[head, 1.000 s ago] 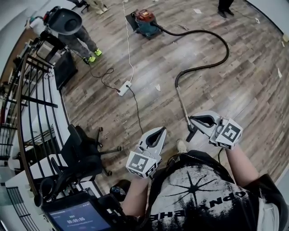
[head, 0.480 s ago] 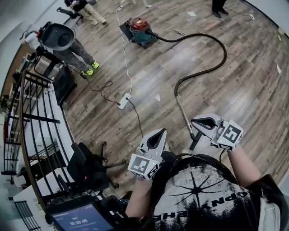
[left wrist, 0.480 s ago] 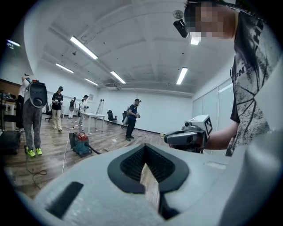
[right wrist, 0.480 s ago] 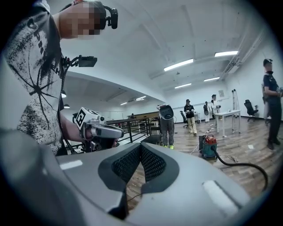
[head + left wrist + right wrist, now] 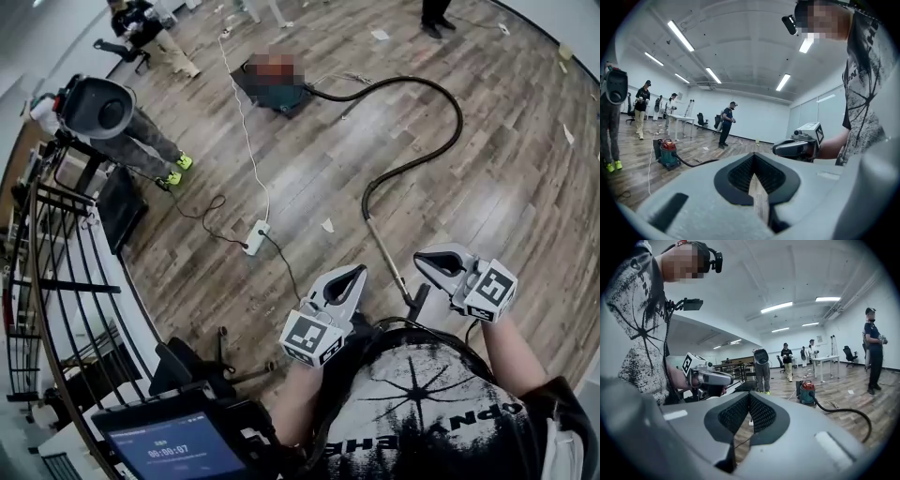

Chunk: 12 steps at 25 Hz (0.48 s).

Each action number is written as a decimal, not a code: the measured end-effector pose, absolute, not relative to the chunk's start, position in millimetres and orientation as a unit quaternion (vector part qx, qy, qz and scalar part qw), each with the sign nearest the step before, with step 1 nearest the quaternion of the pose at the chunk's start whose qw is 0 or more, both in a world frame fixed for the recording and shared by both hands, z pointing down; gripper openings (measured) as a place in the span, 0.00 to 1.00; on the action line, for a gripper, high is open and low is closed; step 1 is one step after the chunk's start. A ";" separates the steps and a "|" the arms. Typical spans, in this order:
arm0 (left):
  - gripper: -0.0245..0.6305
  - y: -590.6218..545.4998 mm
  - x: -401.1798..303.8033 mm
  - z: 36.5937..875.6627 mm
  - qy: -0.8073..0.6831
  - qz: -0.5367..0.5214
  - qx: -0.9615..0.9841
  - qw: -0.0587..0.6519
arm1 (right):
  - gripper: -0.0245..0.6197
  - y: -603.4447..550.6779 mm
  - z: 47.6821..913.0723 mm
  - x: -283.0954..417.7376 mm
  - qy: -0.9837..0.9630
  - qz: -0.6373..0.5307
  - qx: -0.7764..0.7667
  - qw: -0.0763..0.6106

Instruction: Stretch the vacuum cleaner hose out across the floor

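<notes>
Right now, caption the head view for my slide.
Left gripper and right gripper, both shut, near a curved hose from the vacuum cleaner.

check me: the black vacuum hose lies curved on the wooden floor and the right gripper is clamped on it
The right gripper is shut on nothing, as the right gripper view shows; the black vacuum hose does lie curved on the wooden floor.

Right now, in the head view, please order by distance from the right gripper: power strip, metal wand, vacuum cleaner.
1. Metal wand, just beside the right gripper.
2. Power strip, farther off to the left.
3. Vacuum cleaner, far ahead.
</notes>
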<state>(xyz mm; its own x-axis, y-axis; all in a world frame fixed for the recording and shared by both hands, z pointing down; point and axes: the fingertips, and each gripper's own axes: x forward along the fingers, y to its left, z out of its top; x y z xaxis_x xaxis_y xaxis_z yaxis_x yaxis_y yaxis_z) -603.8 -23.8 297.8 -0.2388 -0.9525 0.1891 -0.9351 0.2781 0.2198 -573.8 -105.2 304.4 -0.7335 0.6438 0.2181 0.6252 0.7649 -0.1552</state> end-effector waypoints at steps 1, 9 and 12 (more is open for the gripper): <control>0.04 -24.3 -618.7 297.6 -0.781 -0.029 0.608 0.143 | 0.05 -103.4 305.3 -586.9 -0.933 0.033 -0.334 0.131; 0.04 -30.5 -719.4 310.8 -0.710 -0.006 0.686 0.160 | 0.05 -87.6 291.7 -674.2 -0.951 0.054 -0.289 0.097; 0.04 -38.6 -746.1 323.3 -0.684 0.002 0.711 0.166 | 0.05 -97.8 305.7 -692.9 -0.962 0.058 -0.247 0.101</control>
<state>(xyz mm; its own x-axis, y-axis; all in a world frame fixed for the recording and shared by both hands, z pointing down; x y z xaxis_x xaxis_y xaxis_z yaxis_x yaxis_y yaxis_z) -746.1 -38.6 323.3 0.0645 -0.9712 0.2296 -0.9726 -0.0097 0.2323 -692.9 -97.8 305.7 -0.8570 0.4876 0.1666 0.4642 0.8709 -0.1615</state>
